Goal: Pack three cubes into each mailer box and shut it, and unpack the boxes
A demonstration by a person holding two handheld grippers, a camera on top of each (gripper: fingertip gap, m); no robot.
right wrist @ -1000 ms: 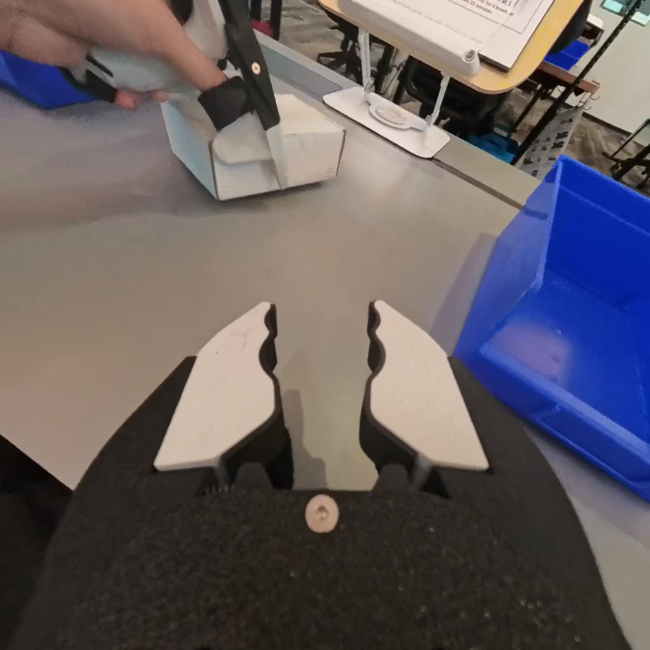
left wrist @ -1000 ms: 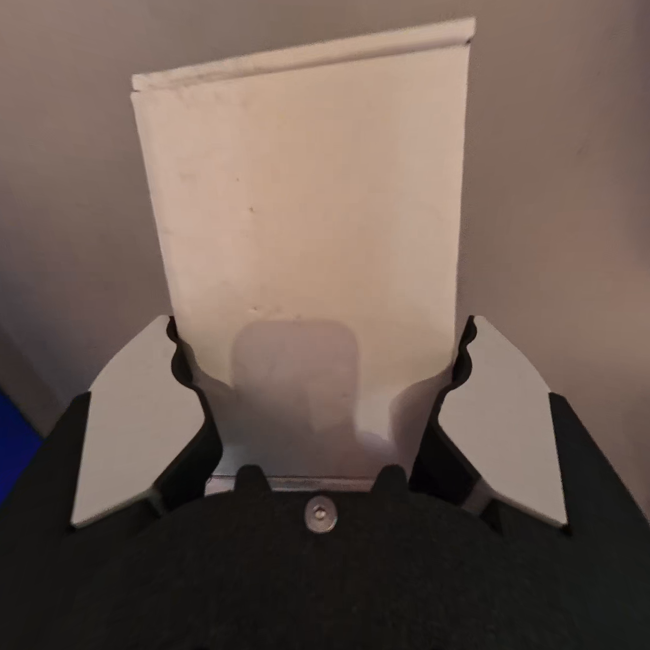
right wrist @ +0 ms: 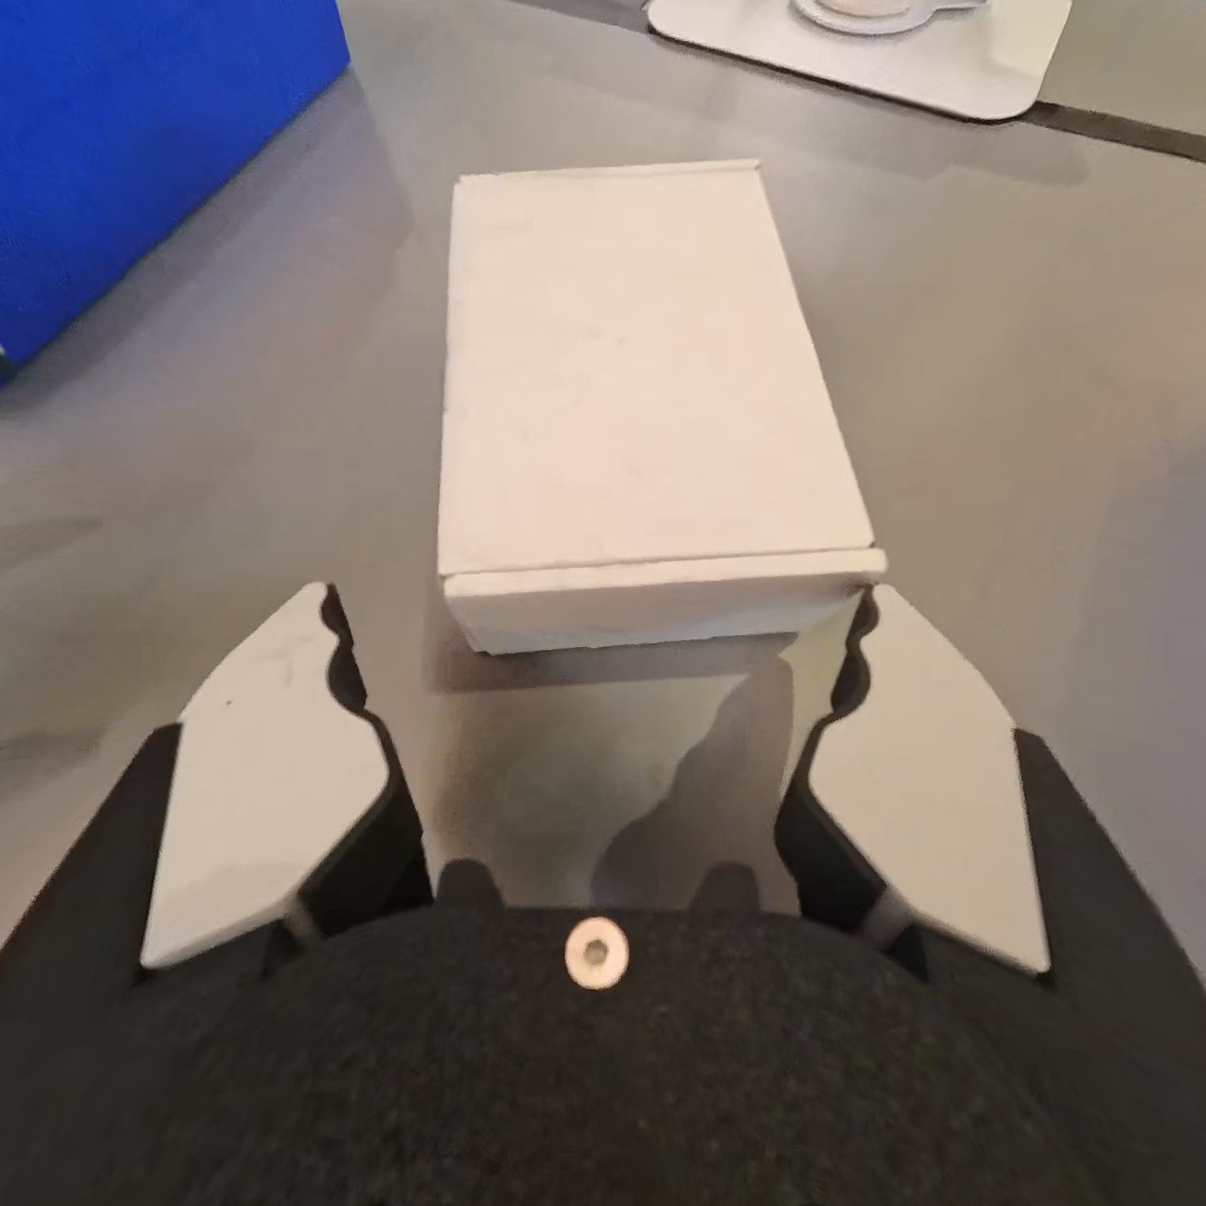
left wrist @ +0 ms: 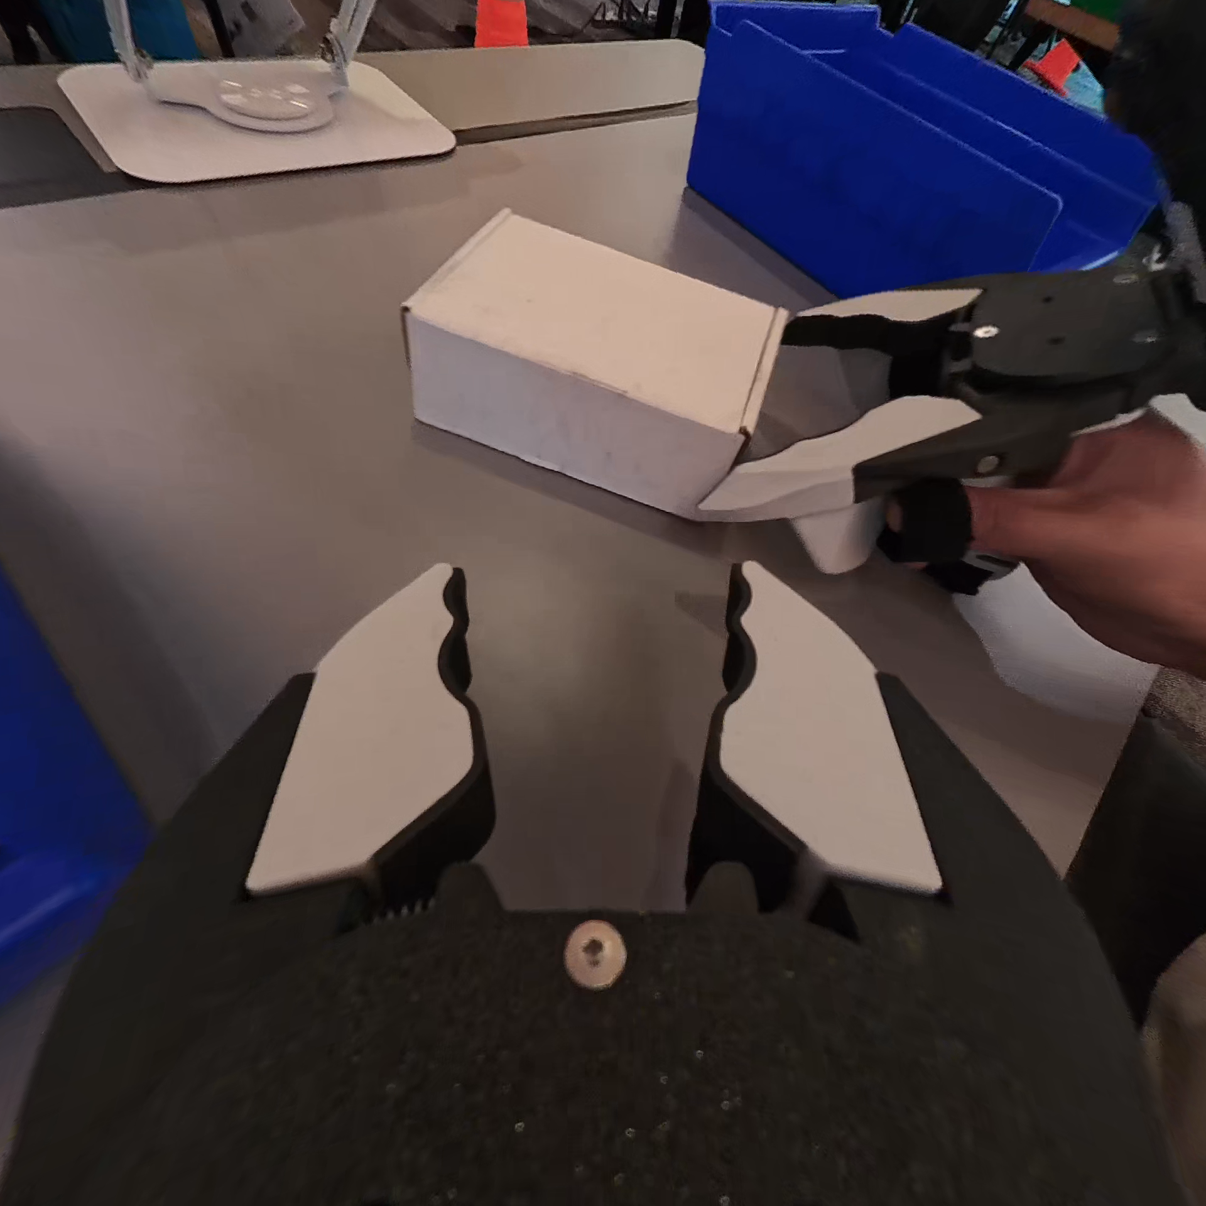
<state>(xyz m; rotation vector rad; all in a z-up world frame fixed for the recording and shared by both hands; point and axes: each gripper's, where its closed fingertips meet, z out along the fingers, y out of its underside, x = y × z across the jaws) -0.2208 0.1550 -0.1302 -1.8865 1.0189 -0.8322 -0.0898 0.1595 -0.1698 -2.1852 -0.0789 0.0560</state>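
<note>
1. Mailer box of white cardboard (left wrist: 587, 365), lid shut, lies flat on the grey metal table (left wrist: 261, 457).
2. Right gripper (right wrist: 597, 600) has its jaws spread wide at the box's near end, one fingertip (left wrist: 750, 489) touching a lower corner.
3. Left gripper (left wrist: 597, 577), jaws apart and empty, hovers short of the box.
4. Blue plastic bin (left wrist: 881, 163) stands behind the box.
</note>
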